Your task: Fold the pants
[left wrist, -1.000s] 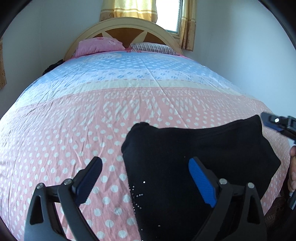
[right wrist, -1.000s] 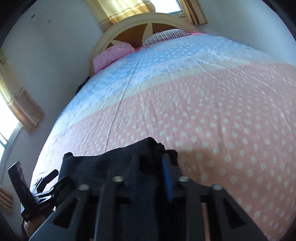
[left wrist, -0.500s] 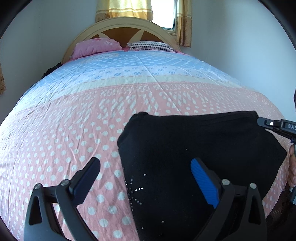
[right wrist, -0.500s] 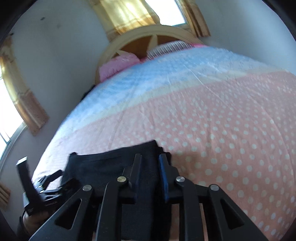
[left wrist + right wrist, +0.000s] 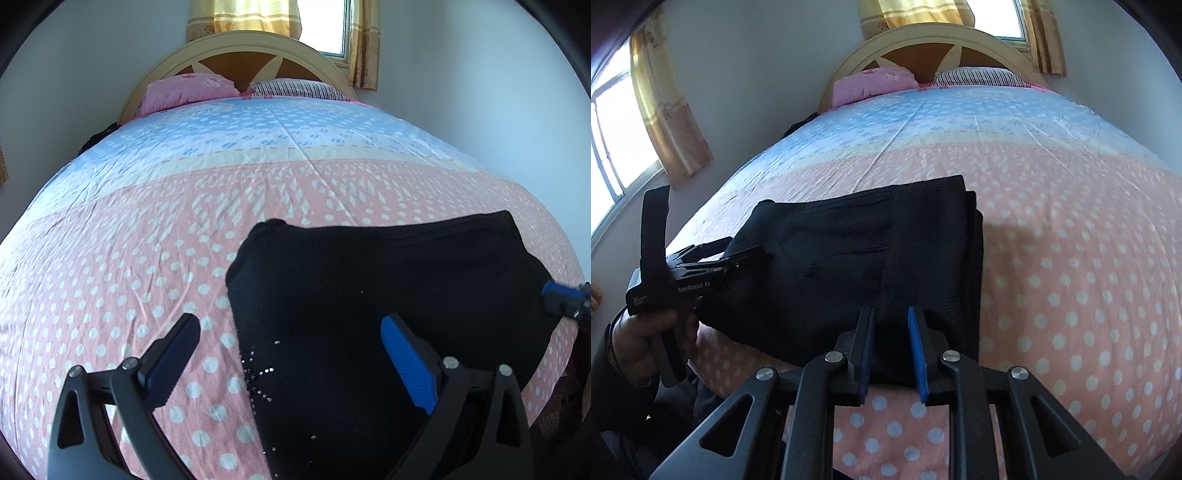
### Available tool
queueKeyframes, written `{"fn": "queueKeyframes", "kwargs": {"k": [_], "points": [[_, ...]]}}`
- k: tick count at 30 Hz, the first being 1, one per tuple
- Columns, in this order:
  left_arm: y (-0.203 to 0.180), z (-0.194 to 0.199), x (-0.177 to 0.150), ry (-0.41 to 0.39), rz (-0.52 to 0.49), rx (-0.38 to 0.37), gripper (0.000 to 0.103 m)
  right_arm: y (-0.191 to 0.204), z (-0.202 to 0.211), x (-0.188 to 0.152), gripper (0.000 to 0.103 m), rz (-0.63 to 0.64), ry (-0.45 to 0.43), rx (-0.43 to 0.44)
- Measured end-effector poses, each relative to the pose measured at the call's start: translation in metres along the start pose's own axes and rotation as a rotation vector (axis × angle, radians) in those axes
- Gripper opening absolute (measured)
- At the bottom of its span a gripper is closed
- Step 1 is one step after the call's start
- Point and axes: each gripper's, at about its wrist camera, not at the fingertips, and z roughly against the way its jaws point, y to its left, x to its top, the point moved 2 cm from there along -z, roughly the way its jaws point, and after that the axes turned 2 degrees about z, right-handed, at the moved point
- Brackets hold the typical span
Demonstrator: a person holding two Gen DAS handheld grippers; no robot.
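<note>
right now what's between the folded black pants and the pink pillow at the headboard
Only bare polka-dot bedspread, pink turning to blue, lies between the folded black pants and the pink pillow. The left wrist view shows that stretch best.

The bedspread point(image 5: 155, 229) lies flat and bare to the left of the folded black pants point(image 5: 332, 295) and far beyond them — lots of room there. Way at the far end, two pillows point(image 5: 188, 90) lean by the headboard point(image 5: 243, 48). A white wall point(image 5: 498, 92) stands close on the right.
</note>
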Motion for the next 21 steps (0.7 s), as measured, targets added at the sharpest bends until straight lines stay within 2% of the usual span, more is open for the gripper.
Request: {"fn": "queueKeyframes", "kwargs": {"k": [8, 13, 14, 16, 17, 18, 21], "points": [[0.000, 0.001, -0.004, 0.007, 0.006, -0.014, 0.101, -0.006, -0.005, -0.007, 0.020, -0.057, 0.018, 0.015], [-0.004, 0.005, -0.007, 0.010, -0.010, -0.020, 0.101, -0.002, 0.001, -0.004, 0.021, -0.042, -0.011, 0.025], [-0.005, 0.006, -0.008, 0.010, -0.013, -0.021, 0.101, -0.001, 0.005, -0.002, 0.024, -0.039, -0.026, 0.027], [-0.004, 0.010, -0.007, 0.009, -0.014, -0.022, 0.101, -0.001, 0.015, 0.000, 0.059, -0.048, -0.061, 0.040], [-0.001, 0.013, -0.007, 0.000, -0.011, -0.022, 0.101, -0.002, 0.022, 0.002, 0.066, -0.054, -0.090, 0.042], [0.001, 0.016, -0.006, -0.009, -0.008, -0.019, 0.101, -0.002, 0.030, 0.005, 0.070, -0.058, -0.132, 0.022], [0.020, 0.024, -0.003, -0.034, 0.034, 0.001, 0.101, -0.008, 0.040, 0.012, 0.070, -0.056, -0.178, -0.017]]}}
